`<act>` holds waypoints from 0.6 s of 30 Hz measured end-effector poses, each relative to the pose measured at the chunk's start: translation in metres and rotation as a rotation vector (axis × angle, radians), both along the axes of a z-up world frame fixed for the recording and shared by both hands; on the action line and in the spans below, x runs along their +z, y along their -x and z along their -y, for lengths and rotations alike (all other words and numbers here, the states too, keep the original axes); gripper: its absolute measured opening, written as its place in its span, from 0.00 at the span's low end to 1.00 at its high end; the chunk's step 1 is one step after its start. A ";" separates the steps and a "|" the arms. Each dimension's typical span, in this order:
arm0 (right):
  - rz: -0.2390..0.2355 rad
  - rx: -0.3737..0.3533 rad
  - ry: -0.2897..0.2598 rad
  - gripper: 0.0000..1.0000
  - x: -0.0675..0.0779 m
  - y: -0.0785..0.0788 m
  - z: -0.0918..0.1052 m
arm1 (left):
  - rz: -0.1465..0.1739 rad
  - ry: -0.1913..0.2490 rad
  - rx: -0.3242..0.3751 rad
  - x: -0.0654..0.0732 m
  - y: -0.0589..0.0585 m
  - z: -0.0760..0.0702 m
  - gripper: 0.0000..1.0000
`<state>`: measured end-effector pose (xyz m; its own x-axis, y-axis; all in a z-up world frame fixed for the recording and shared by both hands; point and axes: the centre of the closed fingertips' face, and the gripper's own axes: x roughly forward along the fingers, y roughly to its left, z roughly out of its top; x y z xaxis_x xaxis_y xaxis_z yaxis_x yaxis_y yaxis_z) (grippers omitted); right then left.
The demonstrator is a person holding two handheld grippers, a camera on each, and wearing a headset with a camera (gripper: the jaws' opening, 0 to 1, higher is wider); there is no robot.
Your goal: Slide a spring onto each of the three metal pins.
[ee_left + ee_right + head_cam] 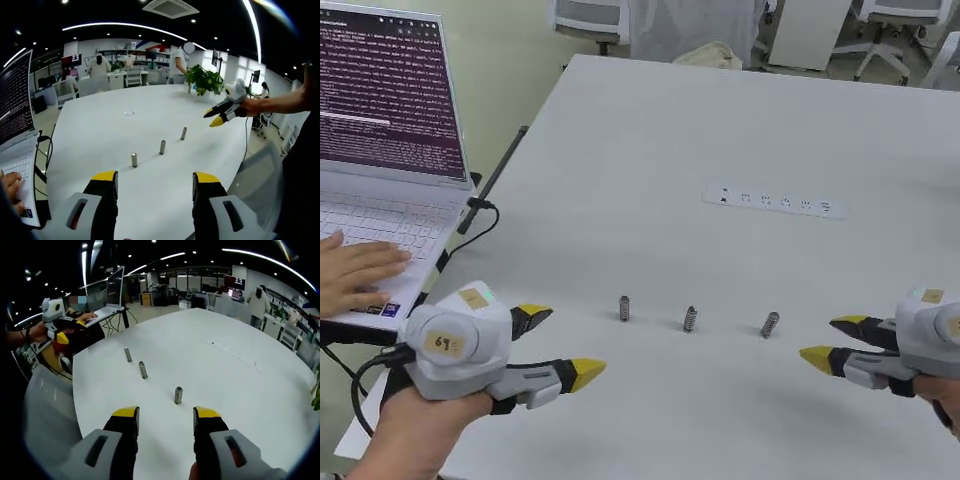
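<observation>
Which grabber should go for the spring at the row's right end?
Right, probably. The right gripper is open and nearest that spring, which lies just ahead of its jaws; the left gripper is past the row's other end.

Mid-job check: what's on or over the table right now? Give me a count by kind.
Pins with a spring on: 3
Power strip: 1
Laptop at the table's left edge: 1
Grippers: 2, the left gripper and the right gripper, both open
Total: 7
</observation>
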<state>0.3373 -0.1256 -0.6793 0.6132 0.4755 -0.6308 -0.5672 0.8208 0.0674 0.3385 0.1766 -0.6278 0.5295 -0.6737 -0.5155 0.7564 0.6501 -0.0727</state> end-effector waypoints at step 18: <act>0.025 -0.060 -0.068 0.52 0.017 0.035 -0.003 | 0.000 0.009 -0.005 0.001 -0.001 0.000 0.57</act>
<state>0.3024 -0.1225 -0.6620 0.6568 0.4783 -0.5829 -0.5192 0.8475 0.1104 0.3394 0.1766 -0.6272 0.5257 -0.6812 -0.5096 0.7598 0.6454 -0.0789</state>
